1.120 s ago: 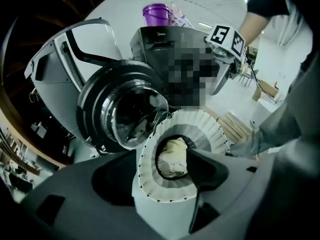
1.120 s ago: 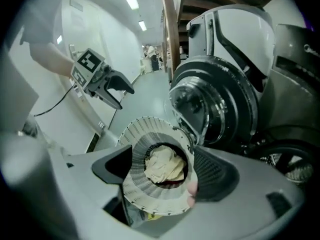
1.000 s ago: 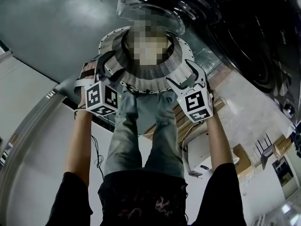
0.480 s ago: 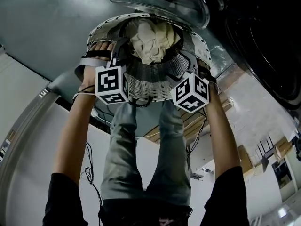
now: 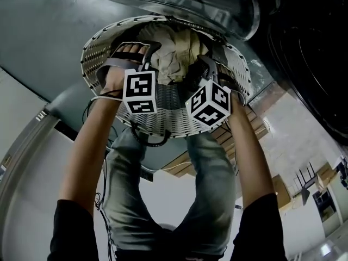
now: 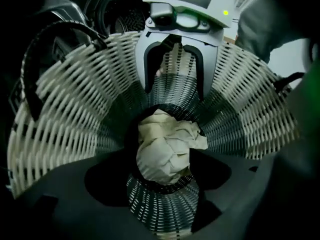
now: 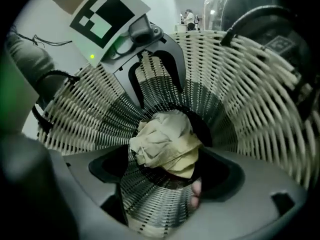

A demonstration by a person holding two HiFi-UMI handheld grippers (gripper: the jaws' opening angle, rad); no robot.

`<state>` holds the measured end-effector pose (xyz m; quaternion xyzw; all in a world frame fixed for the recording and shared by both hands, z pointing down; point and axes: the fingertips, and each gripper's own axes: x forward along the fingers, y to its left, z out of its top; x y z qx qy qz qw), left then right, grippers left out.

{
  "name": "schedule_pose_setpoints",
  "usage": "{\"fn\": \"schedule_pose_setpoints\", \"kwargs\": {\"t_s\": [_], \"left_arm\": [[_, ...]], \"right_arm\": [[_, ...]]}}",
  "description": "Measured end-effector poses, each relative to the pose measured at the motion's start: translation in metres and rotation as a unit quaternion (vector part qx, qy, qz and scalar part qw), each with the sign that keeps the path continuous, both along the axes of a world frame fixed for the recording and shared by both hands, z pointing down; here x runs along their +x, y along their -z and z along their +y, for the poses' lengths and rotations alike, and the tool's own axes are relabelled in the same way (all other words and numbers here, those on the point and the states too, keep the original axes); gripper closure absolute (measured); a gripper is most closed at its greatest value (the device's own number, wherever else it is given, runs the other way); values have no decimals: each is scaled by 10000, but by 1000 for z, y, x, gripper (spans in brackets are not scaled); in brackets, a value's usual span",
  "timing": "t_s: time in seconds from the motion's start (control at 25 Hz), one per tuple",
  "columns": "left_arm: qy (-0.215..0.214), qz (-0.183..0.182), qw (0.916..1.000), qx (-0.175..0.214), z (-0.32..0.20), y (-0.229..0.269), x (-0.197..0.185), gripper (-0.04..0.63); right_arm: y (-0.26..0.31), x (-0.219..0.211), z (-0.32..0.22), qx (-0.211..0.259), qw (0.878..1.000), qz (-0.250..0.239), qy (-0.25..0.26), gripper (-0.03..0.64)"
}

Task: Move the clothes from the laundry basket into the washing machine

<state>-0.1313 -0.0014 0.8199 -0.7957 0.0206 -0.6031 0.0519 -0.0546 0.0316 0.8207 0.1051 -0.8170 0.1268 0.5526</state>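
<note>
My left gripper (image 6: 166, 159) and right gripper (image 7: 164, 147) both point steeply down into the basket (image 5: 103, 42). Their jaws stand wide and have just been opening. The cloth (image 5: 174, 53) sits in the gap ahead of each pair, but no pad presses on it, so I hold nothing yet. It lies bunched at the bottom of the basket, not in the washer (image 5: 310, 53). The first risk, as I judge it, is closing too early: the jaws would nip only a top fold and the bundle would slide out on the lift. Going too deep is the other way to fail, since a jaw tip could catch in the slotted weave and drag the whole basket up. With both grippers aimed at the same small bundle from opposite sides, they may also knock each other or pull the cloth two ways. Farther off, the door (image 5: 179, 4) hangs just over the far rim, and a straight lift could strike it or snag a trailing end. As for materials, the jaws are smooth grey plastic with broad curved faces, which I expect to slip on fabric. The cloth is pale cream, soft and heavily creased, crumpled into a loose ball that should compress easily. The basket is round, narrowing to its base, made of stiff white slats with open gaps, and has a dark looped handle (image 6: 55, 34). The door is clear, glossy and domed, and the washer behind it is dark and shiny.
</note>
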Motion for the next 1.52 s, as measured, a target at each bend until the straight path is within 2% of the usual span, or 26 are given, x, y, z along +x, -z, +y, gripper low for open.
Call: {"fn": "schedule_pose_setpoints", "kwargs": {"t_s": [0.28, 0.56, 0.68, 0.8, 0.88, 1.0, 1.16, 1.32, 1.44, 1.52], "left_arm": [[61, -292, 9994, -159, 3, -67, -5, 199], [354, -537, 9976, -250, 6, -129, -8, 172], [275, -532, 9978, -293, 4, -154, -5, 173], [76, -735, 9964, -426, 12, -181, -16, 173], [62, -830, 9953, -488, 15, -194, -20, 173], [79, -856, 9949, -536, 16, -206, -18, 219], [73, -860, 9942, -642, 20, -216, -16, 321], [79, -789, 9953, -564, 20, -214, -14, 484], [198, -739, 9957, -529, 15, -197, -15, 521], [262, -735, 9958, -482, 12, -182, -15, 525]], "right_arm": [[-64, 1, -10, -42, 9997, 200, 149, 162], [-125, 0, -6, -53, 9976, 542, 426, 141], [-149, 9, -10, 52, 9941, 815, 715, 131], [-172, 14, -8, 102, 9873, 1093, 1147, 114], [-184, 12, -8, 56, 9879, 1100, 1094, 112], [-201, 11, -9, 67, 9872, 1128, 1127, 123], [-217, 13, -7, 66, 9862, 1204, 1136, 191], [-216, 12, -9, 113, 9867, 1228, 1063, 336], [-202, 11, -13, 333, 9863, 1206, 1075, 466], [-189, 10, -14, 430, 9861, 1192, 1076, 502]]}}
